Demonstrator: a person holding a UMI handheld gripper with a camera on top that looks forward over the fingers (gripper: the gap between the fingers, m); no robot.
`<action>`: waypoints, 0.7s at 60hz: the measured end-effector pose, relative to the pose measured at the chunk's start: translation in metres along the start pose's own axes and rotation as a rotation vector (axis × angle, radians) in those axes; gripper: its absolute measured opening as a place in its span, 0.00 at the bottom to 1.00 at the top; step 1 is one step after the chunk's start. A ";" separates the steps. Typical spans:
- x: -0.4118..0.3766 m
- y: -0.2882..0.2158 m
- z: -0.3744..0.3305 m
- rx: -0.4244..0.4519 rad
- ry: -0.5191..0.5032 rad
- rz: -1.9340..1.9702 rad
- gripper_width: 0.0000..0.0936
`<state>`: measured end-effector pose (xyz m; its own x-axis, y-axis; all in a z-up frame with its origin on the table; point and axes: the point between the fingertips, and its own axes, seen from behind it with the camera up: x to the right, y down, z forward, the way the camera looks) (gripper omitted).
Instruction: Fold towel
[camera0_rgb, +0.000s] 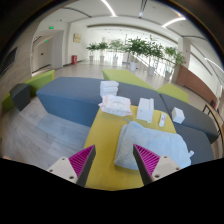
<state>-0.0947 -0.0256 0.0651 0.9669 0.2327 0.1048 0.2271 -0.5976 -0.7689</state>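
1. A pale blue towel (152, 146) lies bunched on the yellow table (108, 135), just ahead of the right finger.
2. The gripper (114, 163) hovers with its fingers spread wide, pink pads (82, 160) facing inward, holding nothing.
3. Folded white towels (112, 98) sit farther back on the table.
4. No readable writing shows.
5. Potted plants (135, 48) line the hall beyond.

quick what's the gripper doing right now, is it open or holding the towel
Gripper: open, holding nothing; the light blue towel lies on the yellow table just ahead of its fingers.
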 end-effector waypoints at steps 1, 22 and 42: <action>0.008 0.000 0.016 -0.004 0.002 0.005 0.83; 0.034 0.031 0.102 -0.067 0.023 -0.065 0.46; 0.056 0.020 0.097 -0.031 0.050 -0.026 0.01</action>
<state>-0.0475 0.0504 -0.0055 0.9650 0.2106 0.1563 0.2552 -0.6155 -0.7457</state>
